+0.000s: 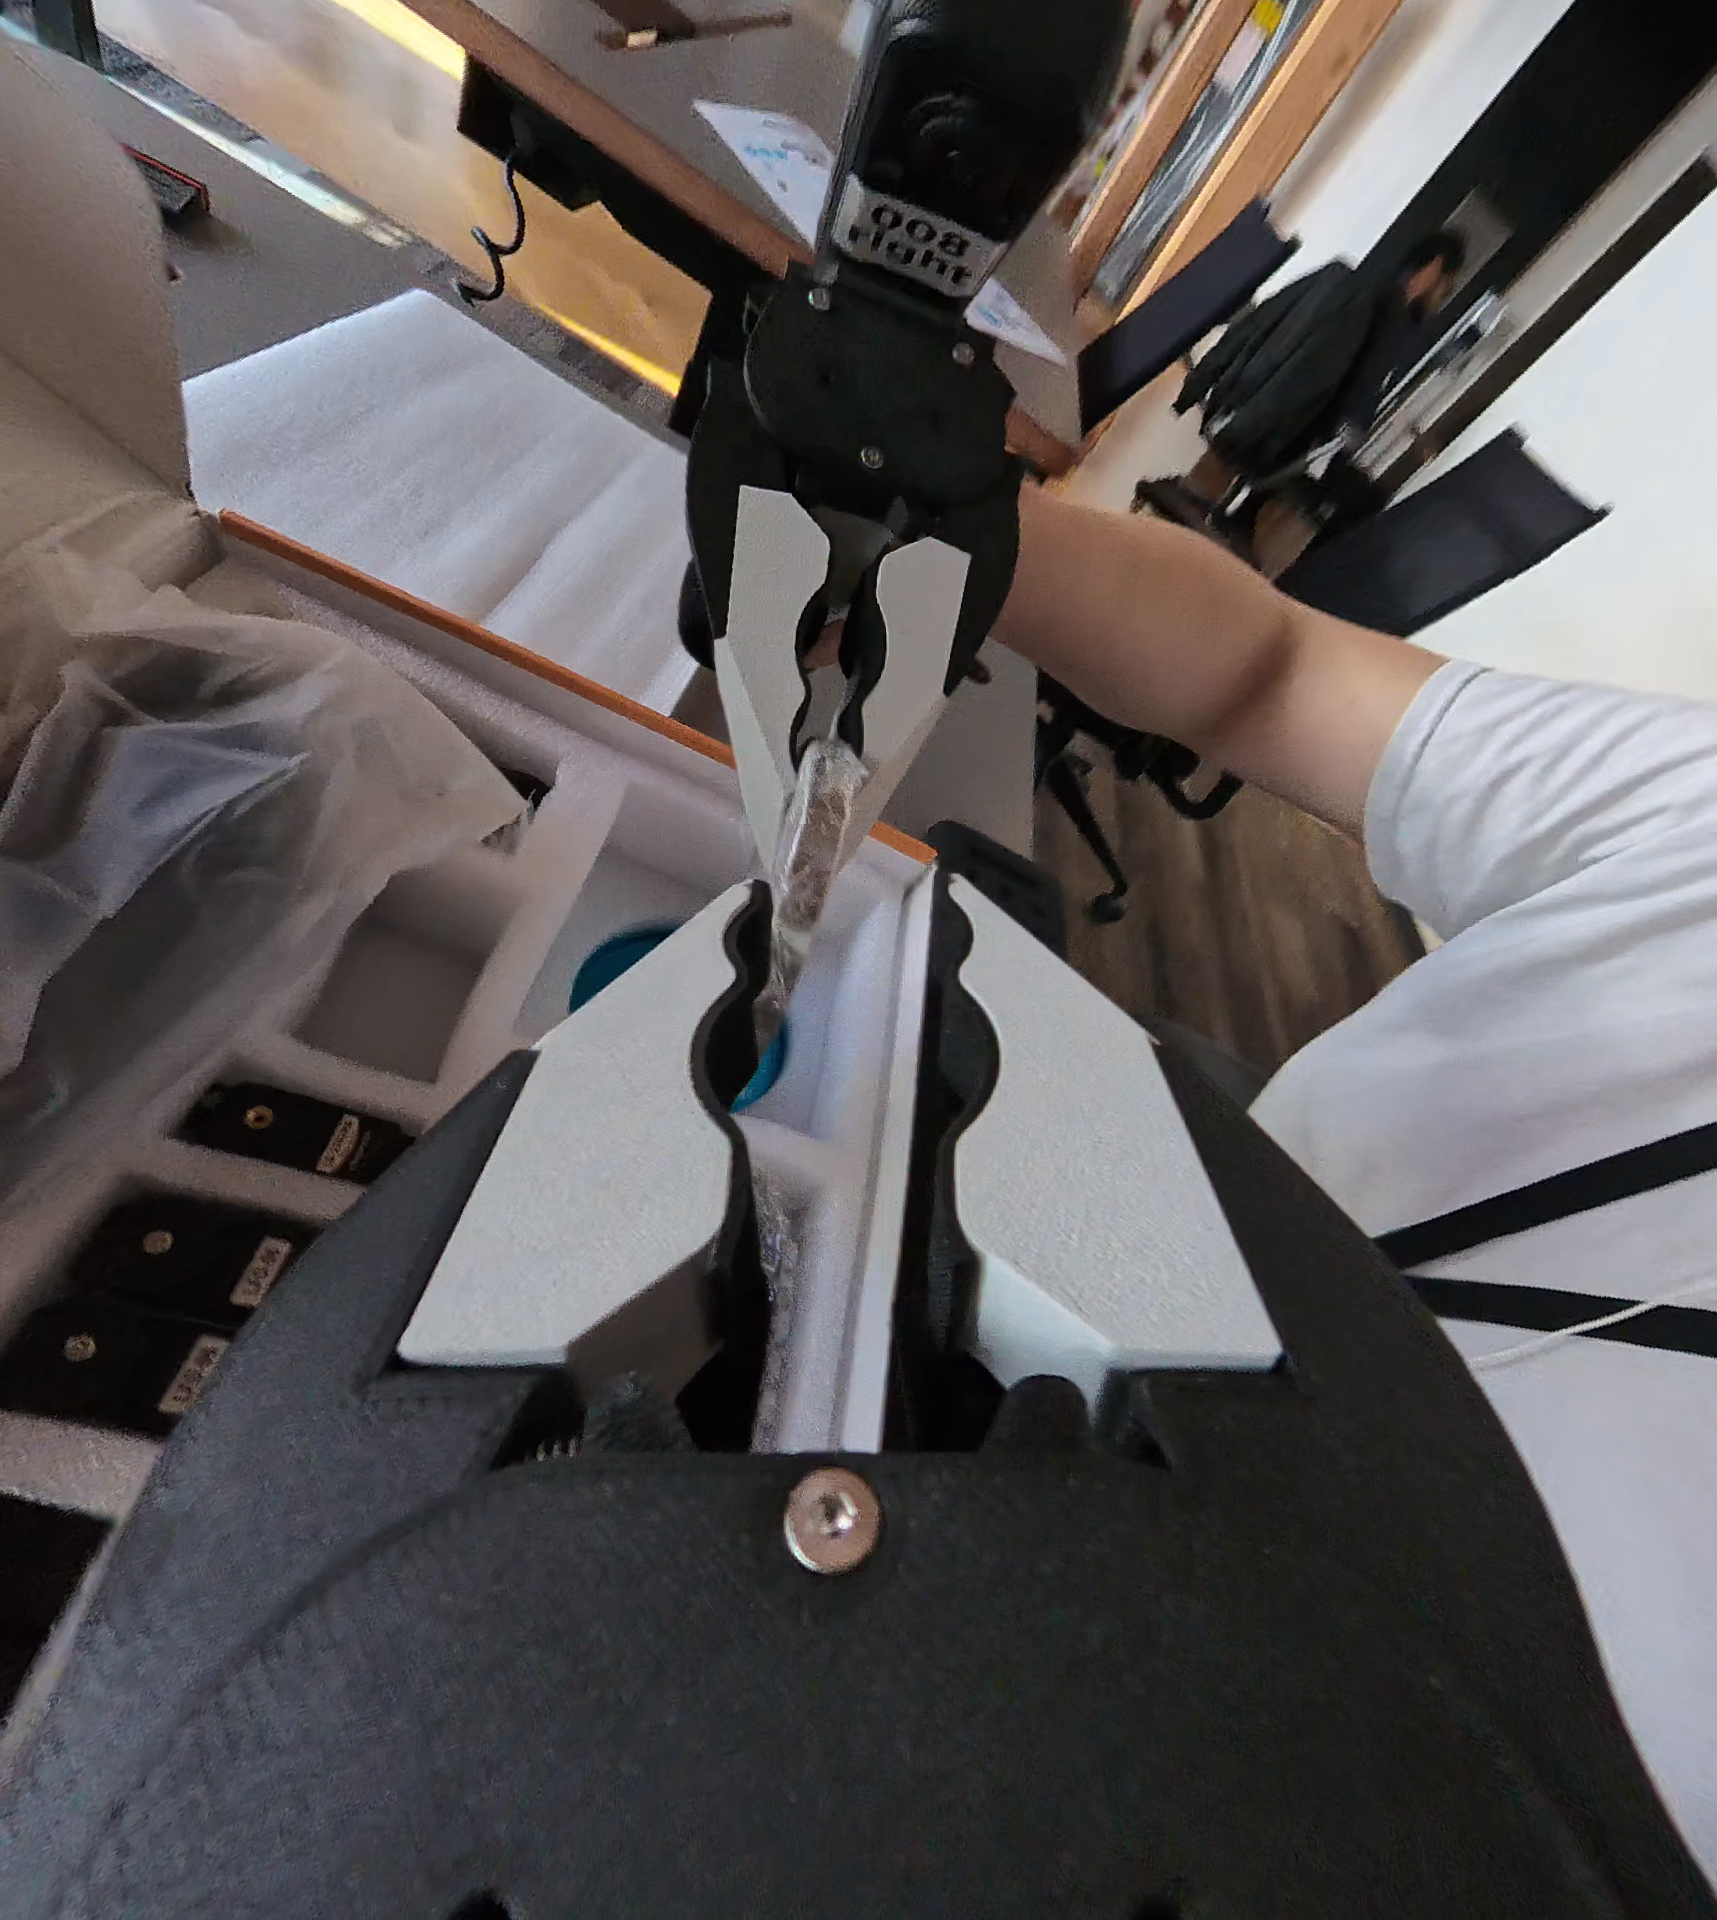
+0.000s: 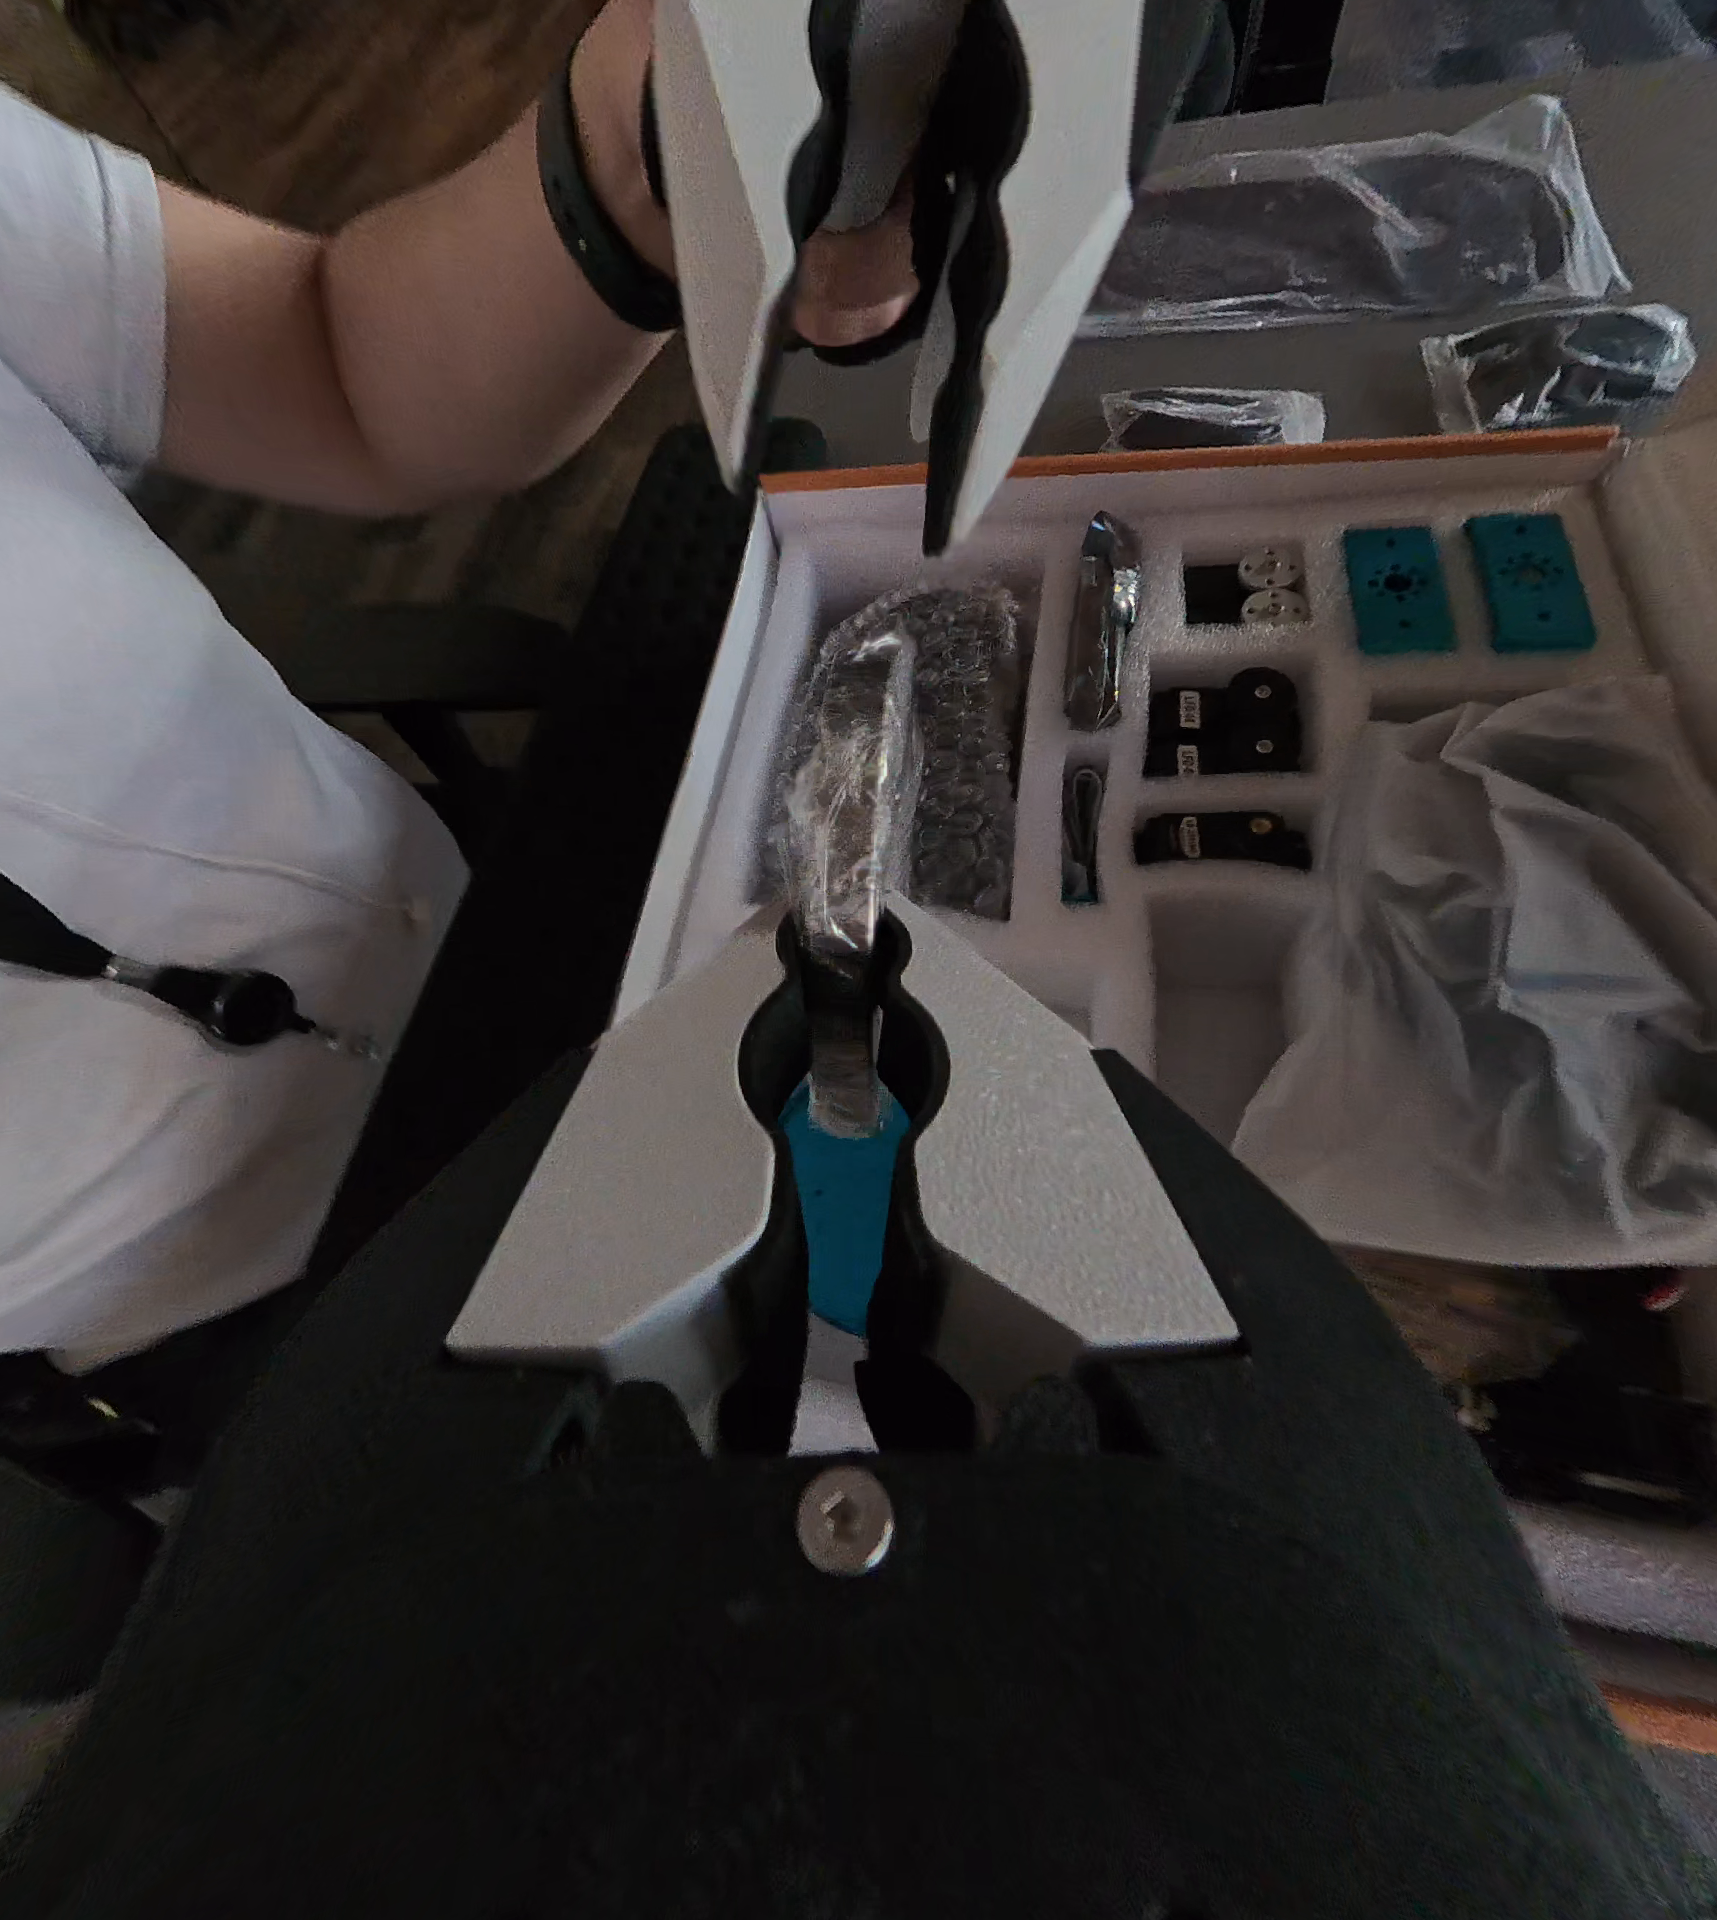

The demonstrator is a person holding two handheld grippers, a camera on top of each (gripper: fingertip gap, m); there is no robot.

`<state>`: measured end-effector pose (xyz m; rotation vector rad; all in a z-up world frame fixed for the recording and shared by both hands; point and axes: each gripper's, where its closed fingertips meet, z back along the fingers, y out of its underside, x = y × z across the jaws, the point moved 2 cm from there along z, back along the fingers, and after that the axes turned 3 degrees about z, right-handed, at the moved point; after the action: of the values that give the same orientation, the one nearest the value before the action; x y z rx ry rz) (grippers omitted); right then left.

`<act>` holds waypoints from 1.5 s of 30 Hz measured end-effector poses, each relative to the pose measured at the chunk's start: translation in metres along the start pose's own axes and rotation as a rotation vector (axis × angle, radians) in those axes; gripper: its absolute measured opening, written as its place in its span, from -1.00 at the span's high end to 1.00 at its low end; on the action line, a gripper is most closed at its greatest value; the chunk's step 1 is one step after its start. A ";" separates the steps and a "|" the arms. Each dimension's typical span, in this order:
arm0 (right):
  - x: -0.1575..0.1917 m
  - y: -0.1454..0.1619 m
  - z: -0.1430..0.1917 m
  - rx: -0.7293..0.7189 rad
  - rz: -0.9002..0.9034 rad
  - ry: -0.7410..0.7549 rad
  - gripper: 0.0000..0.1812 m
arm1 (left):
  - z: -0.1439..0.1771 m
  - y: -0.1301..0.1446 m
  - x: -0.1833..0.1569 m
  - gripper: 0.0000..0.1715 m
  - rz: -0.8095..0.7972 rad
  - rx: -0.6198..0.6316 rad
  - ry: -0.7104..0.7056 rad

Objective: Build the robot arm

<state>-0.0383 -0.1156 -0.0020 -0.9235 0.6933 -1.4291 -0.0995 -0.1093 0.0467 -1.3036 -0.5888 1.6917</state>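
The left gripper hangs with its fingers parted above the open foam-lined box, while to its right the right gripper is clenched on a plastic-wrapped packet, seemingly a dark part, above the bubble-wrapped bundle.

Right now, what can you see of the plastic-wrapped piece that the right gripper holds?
The plastic-wrapped piece is long, narrow and dark inside crinkled clear film. The right gripper is shut on one end. The other end reaches toward the open left gripper. It hangs above the white foam tray, over a bubble-wrapped bundle.
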 end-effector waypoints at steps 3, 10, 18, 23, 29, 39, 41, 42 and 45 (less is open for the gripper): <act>0.001 0.003 0.005 -0.055 -0.160 -0.035 0.96 | 0.014 0.011 0.007 0.62 0.052 -0.070 -0.011; 0.012 -0.022 0.021 -0.205 -0.348 -0.133 0.97 | 0.000 0.040 0.003 0.60 0.118 -0.150 0.046; 0.020 -0.048 0.030 -0.366 -0.411 -0.229 0.97 | -0.011 0.035 -0.019 0.67 0.079 -0.162 0.109; 0.024 -0.052 0.026 -0.381 -0.414 -0.248 0.98 | -0.009 0.027 -0.027 0.69 0.067 -0.193 0.139; 0.025 -0.056 0.014 -0.375 -0.410 -0.260 0.97 | -0.005 0.021 -0.030 0.89 0.082 -0.241 0.174; 0.010 -0.078 -0.045 -0.337 -0.276 -0.178 0.76 | 0.097 0.051 -0.026 0.89 0.032 -0.069 -0.241; 0.007 -0.086 -0.045 -0.372 -0.282 -0.179 0.77 | 0.140 0.064 -0.019 0.89 0.039 -0.016 -0.399; 0.007 -0.089 -0.043 -0.392 -0.282 -0.183 0.78 | 0.163 0.071 -0.015 0.89 0.041 0.009 -0.490; 0.003 -0.094 -0.033 -0.430 -0.266 -0.169 0.82 | 0.221 0.090 0.001 0.89 0.050 0.101 -0.739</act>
<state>-0.1147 -0.1146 0.0624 -1.5007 0.7870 -1.4359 -0.3377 -0.1204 0.0481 -0.5921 -0.8749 2.2092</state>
